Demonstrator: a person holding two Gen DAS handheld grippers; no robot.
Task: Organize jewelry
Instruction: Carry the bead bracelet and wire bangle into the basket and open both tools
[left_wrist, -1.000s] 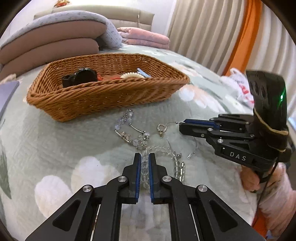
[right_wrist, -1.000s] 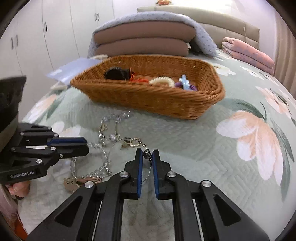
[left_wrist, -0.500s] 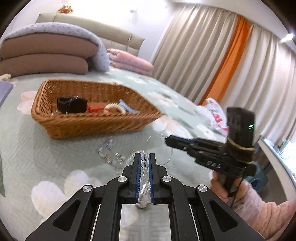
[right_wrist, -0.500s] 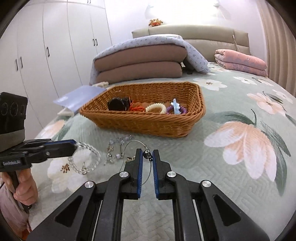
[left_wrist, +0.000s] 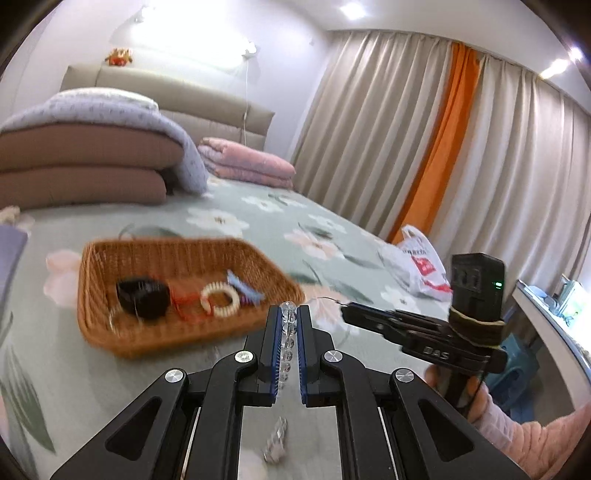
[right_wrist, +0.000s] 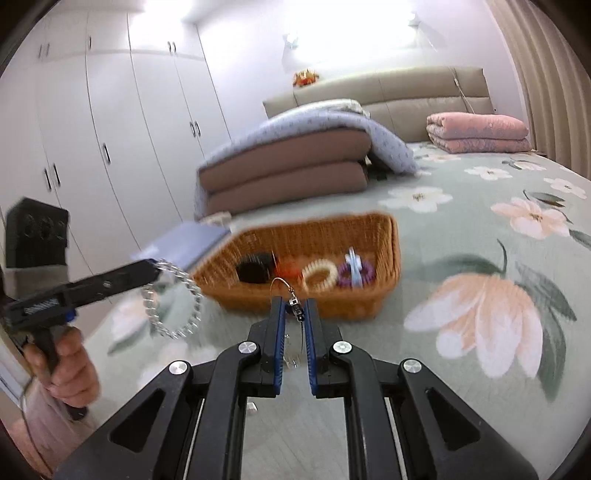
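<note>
A clear bead bracelet (left_wrist: 287, 332) is pinched in the left claw (left_wrist: 287, 314), held above the bed (left_wrist: 314, 225). A thin wire necklace (right_wrist: 291, 295) is pinched in the right claw (right_wrist: 294, 306). Farther off, a wicker basket (right_wrist: 369, 299) of trinkets is seen on the bed.

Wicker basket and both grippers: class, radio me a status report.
Left gripper jaws shut on clear bead bracelet. Right gripper jaws shut on thin wire necklace. Both short of wicker basket. Nothing in the way.

Basket (left_wrist: 110, 332) on bed (left_wrist: 314, 229), before stacked cushions (left_wrist: 81, 166).
</note>
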